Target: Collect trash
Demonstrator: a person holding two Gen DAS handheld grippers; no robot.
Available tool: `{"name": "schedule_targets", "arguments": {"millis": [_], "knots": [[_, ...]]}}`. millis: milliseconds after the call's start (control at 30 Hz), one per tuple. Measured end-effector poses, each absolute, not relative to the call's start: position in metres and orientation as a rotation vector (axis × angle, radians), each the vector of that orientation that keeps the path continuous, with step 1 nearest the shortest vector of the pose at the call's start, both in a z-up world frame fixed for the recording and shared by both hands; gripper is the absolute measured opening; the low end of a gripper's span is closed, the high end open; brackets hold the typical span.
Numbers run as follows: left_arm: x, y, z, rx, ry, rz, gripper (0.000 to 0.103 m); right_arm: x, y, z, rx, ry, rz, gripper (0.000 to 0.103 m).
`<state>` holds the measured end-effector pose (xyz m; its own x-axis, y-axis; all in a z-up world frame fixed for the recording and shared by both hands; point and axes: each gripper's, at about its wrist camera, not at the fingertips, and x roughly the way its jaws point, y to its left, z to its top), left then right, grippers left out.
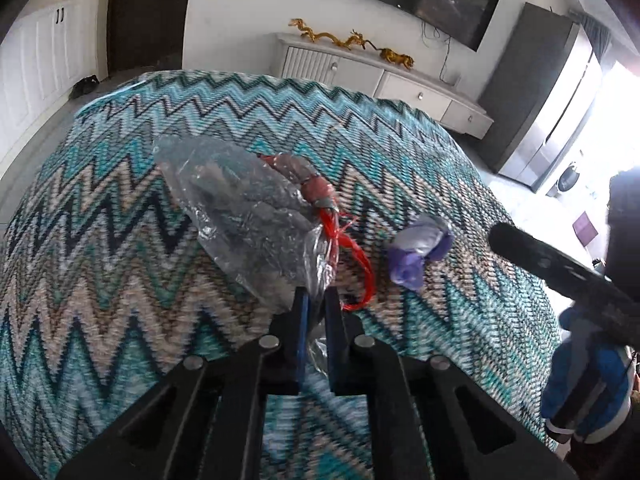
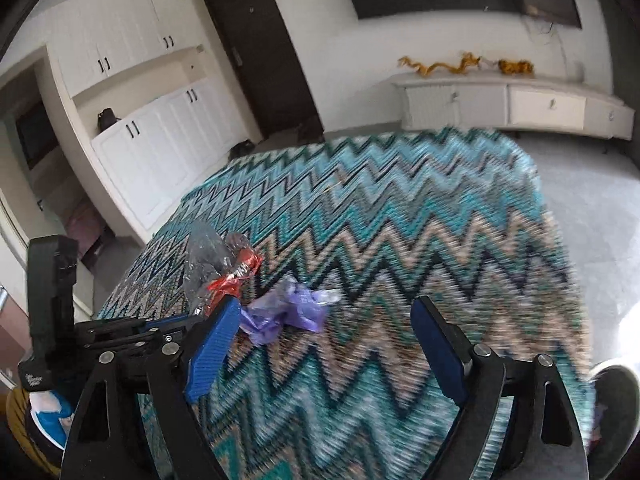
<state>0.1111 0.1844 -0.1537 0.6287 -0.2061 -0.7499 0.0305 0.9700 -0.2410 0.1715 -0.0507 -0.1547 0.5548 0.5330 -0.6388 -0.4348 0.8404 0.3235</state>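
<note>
Clear bag (image 1: 248, 216) is pinched in closed left claw (image 1: 316, 300); wide-open, empty right claw (image 2: 324, 312) is best centred over purple wad (image 2: 284, 312) just ahead before closing.

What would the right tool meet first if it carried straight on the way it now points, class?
Probably the zigzag cloth. The right tool stands open and tilted down over bare fabric. The purple wrapper lies just left of that line, near the left finger, though blur leaves depth unclear.
</note>
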Motion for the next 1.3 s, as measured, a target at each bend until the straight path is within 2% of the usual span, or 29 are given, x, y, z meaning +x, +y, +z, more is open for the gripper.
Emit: {"name": "schedule_targets", "arguments": {"millis": [167,433,500,533,600,667,933,1300], "knots": [[0.101,0.204,-0.151,-0.224,0.851,-0.128,0.007,0.185,-0.029,-0.168,0.148,0.856,0.589,0.076],[0.09,0.218,-0.143,-0.232,0.812,-0.127,0.007,0.192,0.001,-0.179,0.137,0.903,0.578,0.069],[0.085,0.221,-0.14,-0.229,0.801,-0.12,0.007,0.192,0.005,-0.18,0.13,0.904,0.568,0.059],[0.083,0.222,-0.138,-0.228,0.796,-0.117,0.007,0.192,0.006,-0.18,0.125,0.907,0.56,0.049],[0.08,0.222,-0.133,-0.224,0.783,-0.109,0.007,0.191,0.008,-0.18,0.123,0.903,0.557,0.046],[0.075,0.221,-0.126,-0.21,0.764,-0.096,0.007,0.187,0.006,-0.177,0.121,0.894,0.561,0.038],[0.057,0.216,-0.104,-0.185,0.721,-0.074,0.007,0.157,0.002,-0.163,0.105,0.854,0.597,0.035],[0.021,0.205,-0.07,-0.142,0.643,-0.054,0.007,0.098,-0.008,-0.115,0.105,0.737,0.644,0.035]]}}
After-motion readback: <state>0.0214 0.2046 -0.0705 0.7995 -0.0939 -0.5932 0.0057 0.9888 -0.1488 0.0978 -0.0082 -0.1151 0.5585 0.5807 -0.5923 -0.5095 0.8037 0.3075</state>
